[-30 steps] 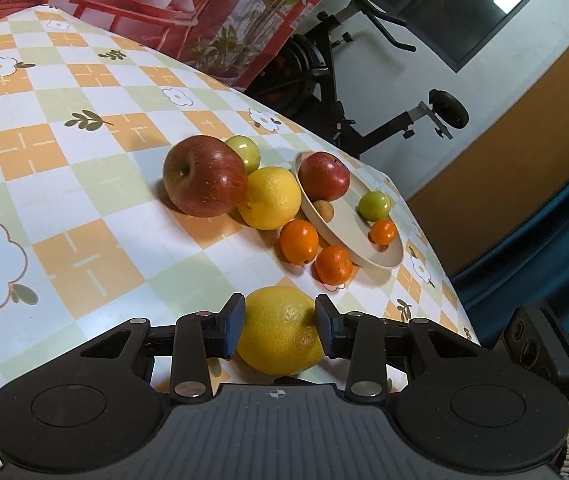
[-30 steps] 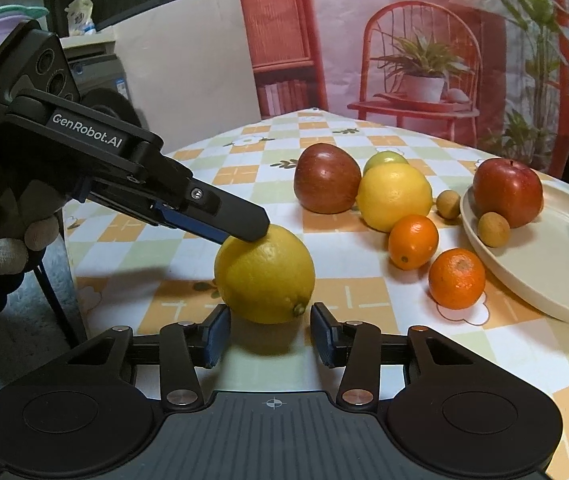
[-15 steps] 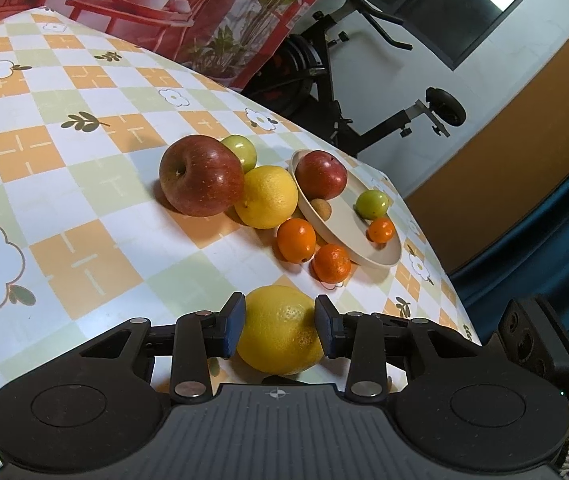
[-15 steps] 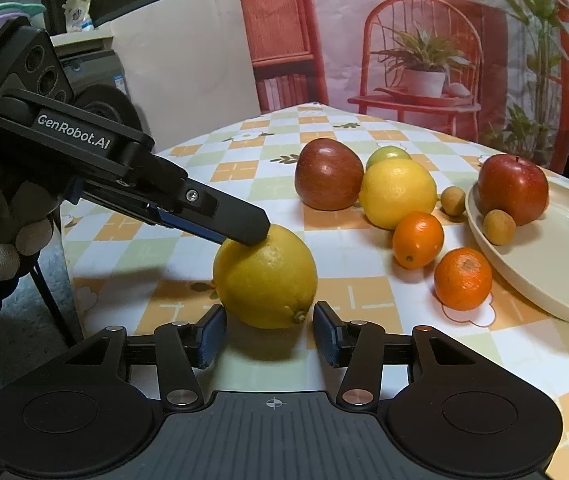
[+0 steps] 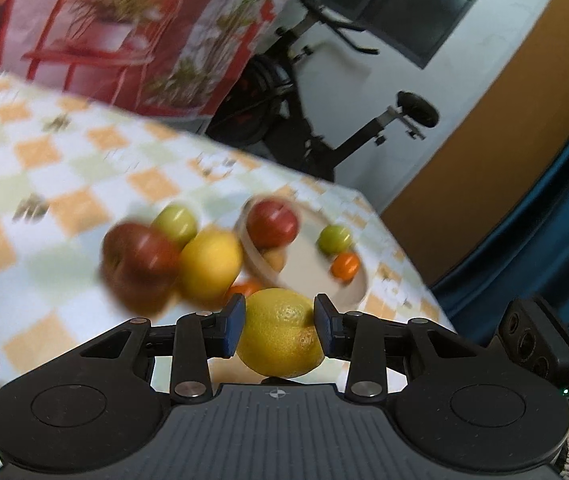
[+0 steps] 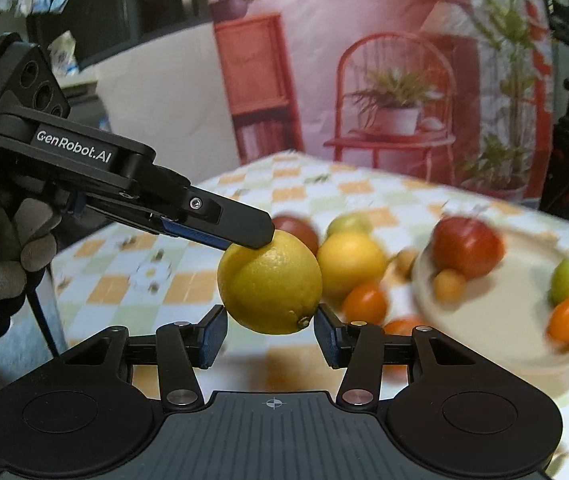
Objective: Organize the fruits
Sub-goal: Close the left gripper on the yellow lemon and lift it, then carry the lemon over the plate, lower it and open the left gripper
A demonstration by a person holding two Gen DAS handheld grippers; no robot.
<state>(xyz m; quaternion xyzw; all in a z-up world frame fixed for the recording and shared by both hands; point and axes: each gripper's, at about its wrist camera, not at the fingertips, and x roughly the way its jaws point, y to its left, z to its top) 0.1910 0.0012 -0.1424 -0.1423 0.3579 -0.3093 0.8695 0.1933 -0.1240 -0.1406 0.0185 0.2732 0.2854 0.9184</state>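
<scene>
My left gripper (image 5: 279,322) is shut on a yellow lemon (image 5: 282,332) and holds it above the checked tablecloth. The lemon also shows in the right wrist view (image 6: 269,282), with the left gripper's finger (image 6: 220,220) on top of it. My right gripper (image 6: 270,330) is open just below and around the lemon, its pads apart from it. A cream plate (image 5: 308,268) behind holds a red apple (image 5: 272,224), a green fruit (image 5: 334,239), a small orange (image 5: 345,266) and a small brown fruit.
Beside the plate lie a red apple (image 5: 140,260), a second lemon (image 5: 209,266), a green apple (image 5: 175,222) and small oranges (image 6: 366,304). An exercise bike (image 5: 324,120) stands beyond the table's far edge. The background is motion-blurred.
The left gripper has lifted the lemon off the table and both cameras have risen. The right gripper stays open under the lemon.
</scene>
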